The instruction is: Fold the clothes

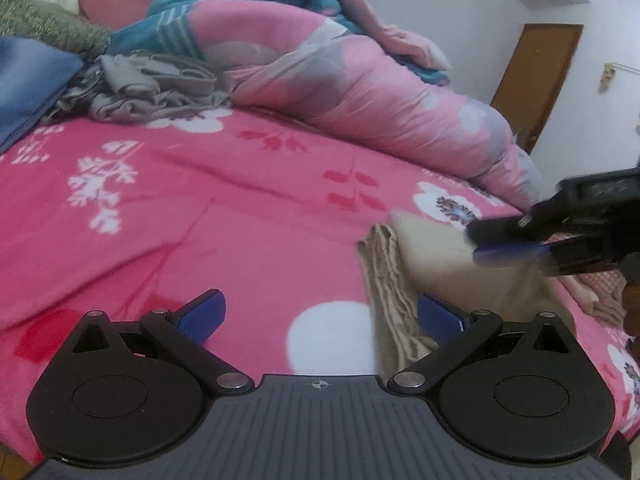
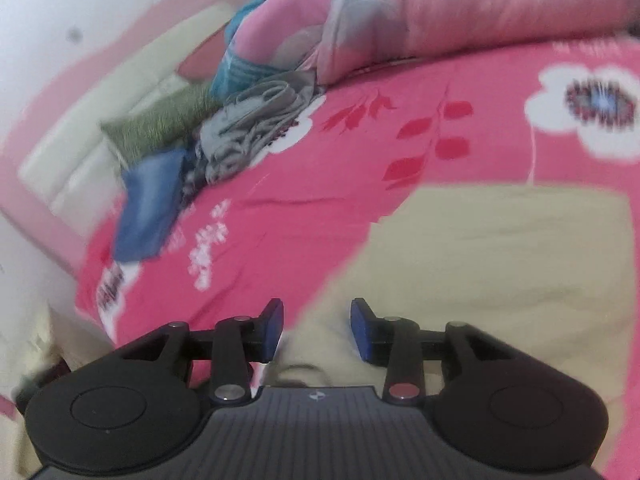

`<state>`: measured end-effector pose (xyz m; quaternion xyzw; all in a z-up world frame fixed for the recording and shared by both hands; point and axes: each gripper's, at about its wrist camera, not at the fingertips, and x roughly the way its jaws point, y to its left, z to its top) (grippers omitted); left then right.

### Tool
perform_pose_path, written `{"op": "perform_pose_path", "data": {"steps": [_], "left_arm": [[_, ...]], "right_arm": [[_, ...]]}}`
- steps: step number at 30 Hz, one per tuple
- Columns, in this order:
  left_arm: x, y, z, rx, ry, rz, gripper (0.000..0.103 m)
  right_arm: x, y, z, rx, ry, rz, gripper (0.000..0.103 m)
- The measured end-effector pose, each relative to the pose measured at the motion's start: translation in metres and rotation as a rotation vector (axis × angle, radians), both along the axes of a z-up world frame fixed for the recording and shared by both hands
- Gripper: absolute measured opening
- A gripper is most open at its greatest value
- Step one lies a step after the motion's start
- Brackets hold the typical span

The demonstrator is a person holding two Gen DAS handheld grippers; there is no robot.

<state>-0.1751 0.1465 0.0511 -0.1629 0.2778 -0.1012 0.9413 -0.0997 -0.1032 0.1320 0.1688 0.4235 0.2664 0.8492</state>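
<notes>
A beige folded garment (image 1: 432,256) lies on the pink flowered bedspread (image 1: 200,208) near the bed's right side. My left gripper (image 1: 322,314) stands wide open just above the bedspread. Its right finger is beside the garment's layered edge and nothing is between its pads. My right gripper (image 1: 500,240) comes in from the right and hovers over the garment. In the right wrist view the right gripper (image 2: 317,328) has its jaws apart, and the beige garment (image 2: 500,264) lies under and in front of them. The pads (image 2: 362,330) do not press on the cloth.
A bulky pink quilt (image 1: 360,80) is heaped along the far side. A crumpled grey clothes pile (image 1: 152,84), a blue folded item (image 1: 28,80) and a green pillow (image 1: 44,24) sit far left. Some pale folded cloth (image 1: 600,296) lies at the right edge. A brown door (image 1: 536,80) stands beyond.
</notes>
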Motion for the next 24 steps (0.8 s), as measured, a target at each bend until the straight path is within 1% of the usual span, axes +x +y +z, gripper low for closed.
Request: {"op": "perform_pose_path", "data": {"steps": [1, 2, 3, 5, 9, 10, 11, 12, 13, 16, 18, 19, 20, 21, 22, 23, 24], "left_arm": [[-0.001, 0.002, -0.001, -0.003, 0.000, 0.001, 0.103], [-0.001, 0.003, -0.002, -0.005, 0.000, 0.001, 0.103], [0.000, 0.003, -0.003, -0.006, 0.004, 0.001, 0.103], [0.002, 0.003, -0.004, -0.010, 0.010, -0.005, 0.103], [0.007, 0.000, -0.005, -0.010, 0.016, -0.013, 0.103], [0.007, 0.000, -0.005, -0.007, 0.016, -0.012, 0.103], [0.007, -0.001, -0.005, -0.004, 0.017, -0.011, 0.103], [0.007, -0.001, -0.004, 0.001, 0.018, -0.008, 0.103], [0.006, -0.001, -0.004, 0.006, 0.019, -0.004, 0.103], [0.003, 0.001, -0.002, 0.020, 0.023, 0.013, 0.103], [0.002, 0.003, -0.001, 0.026, 0.022, 0.023, 0.103], [0.001, 0.004, 0.000, 0.026, 0.023, 0.028, 0.103], [0.001, 0.004, 0.000, 0.026, 0.025, 0.033, 0.103], [0.001, 0.005, 0.000, 0.027, 0.026, 0.038, 0.103], [0.001, 0.006, 0.001, 0.027, 0.027, 0.042, 0.103], [0.002, 0.006, 0.001, 0.027, 0.028, 0.046, 0.103], [0.002, 0.006, 0.001, 0.027, 0.027, 0.054, 0.103]], "right_arm": [[-0.002, -0.004, -0.003, 0.044, 0.003, -0.014, 0.040], [-0.011, -0.014, 0.001, 0.076, -0.032, -0.027, 0.040], [-0.022, -0.021, 0.006, 0.067, -0.079, -0.033, 0.041], [-0.043, -0.035, 0.016, 0.044, -0.172, -0.043, 0.046], [-0.087, -0.023, 0.017, -0.136, -0.345, 0.030, 0.049], [-0.098, -0.019, 0.016, -0.182, -0.389, 0.052, 0.053], [-0.109, -0.008, 0.012, -0.240, -0.438, 0.097, 0.062], [-0.119, 0.006, 0.005, -0.318, -0.494, 0.140, 0.066], [-0.128, 0.020, -0.002, -0.396, -0.549, 0.182, 0.067], [-0.146, 0.058, -0.028, -0.631, -0.685, 0.285, 0.067], [-0.149, 0.077, -0.046, -0.764, -0.764, 0.320, 0.067], [-0.150, 0.086, -0.054, -0.824, -0.799, 0.335, 0.067], [-0.148, 0.089, -0.058, -0.841, -0.811, 0.332, 0.067], [-0.146, 0.091, -0.062, -0.859, -0.823, 0.329, 0.066], [-0.143, 0.094, -0.066, -0.877, -0.835, 0.325, 0.058], [-0.141, 0.095, -0.069, -0.886, -0.843, 0.319, 0.036], [-0.136, 0.092, -0.064, -0.845, -0.821, 0.293, 0.027]]}}
